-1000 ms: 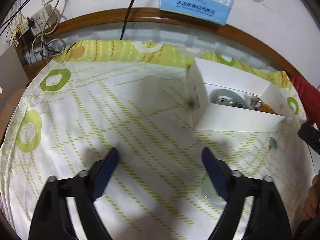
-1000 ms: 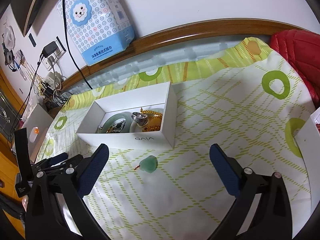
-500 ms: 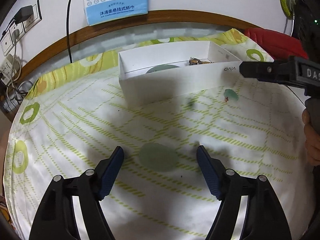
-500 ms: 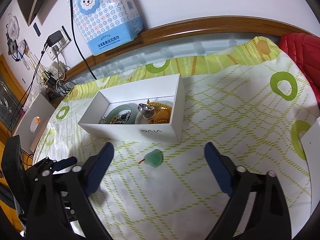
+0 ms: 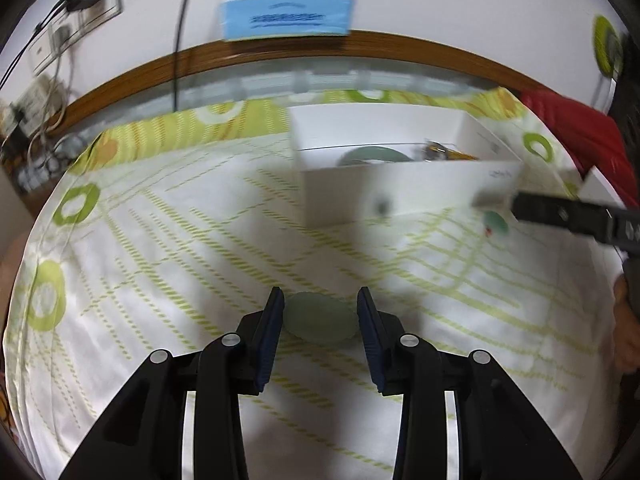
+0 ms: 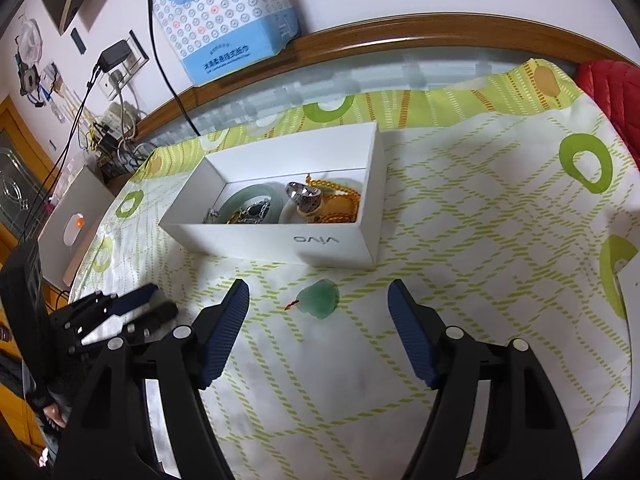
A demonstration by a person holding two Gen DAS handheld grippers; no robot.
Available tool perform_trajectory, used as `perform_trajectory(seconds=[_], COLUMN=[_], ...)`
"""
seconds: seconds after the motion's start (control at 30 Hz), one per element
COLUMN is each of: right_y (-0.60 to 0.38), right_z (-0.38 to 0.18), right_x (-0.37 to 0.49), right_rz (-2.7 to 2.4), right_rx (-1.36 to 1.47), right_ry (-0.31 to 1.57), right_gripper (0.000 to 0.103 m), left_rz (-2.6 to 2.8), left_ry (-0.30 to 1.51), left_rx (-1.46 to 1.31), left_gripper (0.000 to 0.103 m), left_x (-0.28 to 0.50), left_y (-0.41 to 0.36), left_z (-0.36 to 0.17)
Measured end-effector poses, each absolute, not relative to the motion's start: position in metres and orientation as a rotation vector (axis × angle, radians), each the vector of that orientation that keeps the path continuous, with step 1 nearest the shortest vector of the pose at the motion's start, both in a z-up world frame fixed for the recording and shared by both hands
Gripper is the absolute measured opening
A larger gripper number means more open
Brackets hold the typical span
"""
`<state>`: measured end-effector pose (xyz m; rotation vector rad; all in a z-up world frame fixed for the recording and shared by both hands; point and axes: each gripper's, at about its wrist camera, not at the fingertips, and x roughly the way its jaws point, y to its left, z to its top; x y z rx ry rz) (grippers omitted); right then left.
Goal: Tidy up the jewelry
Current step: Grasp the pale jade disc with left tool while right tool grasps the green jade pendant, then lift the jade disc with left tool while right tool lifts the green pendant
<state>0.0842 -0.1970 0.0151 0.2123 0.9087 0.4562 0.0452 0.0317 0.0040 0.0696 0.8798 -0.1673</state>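
While left gripper [image 5: 320,312] pinches pale jade disc [image 5: 320,320], right gripper [image 6: 320,300] gapes.

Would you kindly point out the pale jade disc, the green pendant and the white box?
pale jade disc [image 5: 320,320], left wrist view, centre of its face.
green pendant [image 6: 320,298], right wrist view, middle of stone.
white box [image 6: 280,236], right wrist view, front wall.

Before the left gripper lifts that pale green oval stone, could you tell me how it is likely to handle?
The pale green oval stone looks flat and smooth, so it may slip between the left gripper pads. It lies low on the soft tablecloth, so the pads probably catch only its thin edge. It looks like rigid stone, possibly chipping if dropped.
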Motion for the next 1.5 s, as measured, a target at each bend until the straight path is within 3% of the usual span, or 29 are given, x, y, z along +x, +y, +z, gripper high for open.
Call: perform_trajectory(seconds=[0.13,0.2,0.33,0.37,0.4,0.43,0.5,0.57,0.93,1.07,1.17,1.33,1.37,1.4,1.5], right_y=[-0.186,-0.182,-0.174,-0.171,-0.168,-0.167,-0.170,-0.177,-0.181,-0.172,-0.165,-0.151,-0.155,-0.160,-0.177], right_z=[0.009,0.005,0.002,0.002,0.002,0.002,0.002,0.005,0.008,0.005,0.002,0.002,0.004,0.006,0.011], right_x=[0.084,0.086,0.087,0.086,0.084,0.084,0.084,0.085,0.086,0.085,0.085,0.076,0.077,0.078,0.083], right_rz=[0.456,0.450,0.420,0.409,0.390,0.396,0.433,0.464,0.476,0.464,0.456,0.417,0.430,0.439,0.468], right_rx=[0.166,0.152,0.083,0.059,0.013,0.002,0.029,0.086,0.129,0.085,0.052,-0.075,-0.046,-0.017,0.091], right_ry=[0.926,0.937,0.909,0.901,0.891,0.891,0.900,0.901,0.916,0.915,0.913,0.872,0.872,0.872,0.876], right_gripper=[0.068,0.057,0.055,0.048,0.030,0.022,0.010,0.006,0.008,0.029,0.029,0.021,0.010,0.006,0.004], left_rz=[-0.145,-0.132,-0.124,-0.125,-0.126,-0.127,-0.130,-0.131,-0.143,-0.142,-0.141,-0.137,-0.138,-0.139,-0.150], left_ry=[0.885,0.874,0.865,0.866,0.867,0.868,0.868,0.868,0.871,0.870,0.870,0.868,0.868,0.868,0.853], left_rx=[0.055,0.087,0.115,0.113,0.109,0.105,0.100,0.096,0.086,0.091,0.090,0.097,0.094,0.090,0.066], left_gripper=[0.038,0.038,0.038,0.038,0.038,0.038,0.038,0.038,0.038,0.038,0.038,0.038,0.038,0.038,0.038], left_x=[0.048,0.047,0.045,0.046,0.046,0.046,0.046,0.046,0.046,0.046,0.046,0.046,0.046,0.046,0.044], left_y=[0.037,0.032,0.027,0.028,0.028,0.029,0.030,0.030,0.028,0.029,0.029,0.029,0.029,0.029,0.032], left_z=[0.004,0.003,0.002,0.002,0.002,0.002,0.002,0.002,0.002,0.001,0.001,0.001,0.001,0.001,0.005])
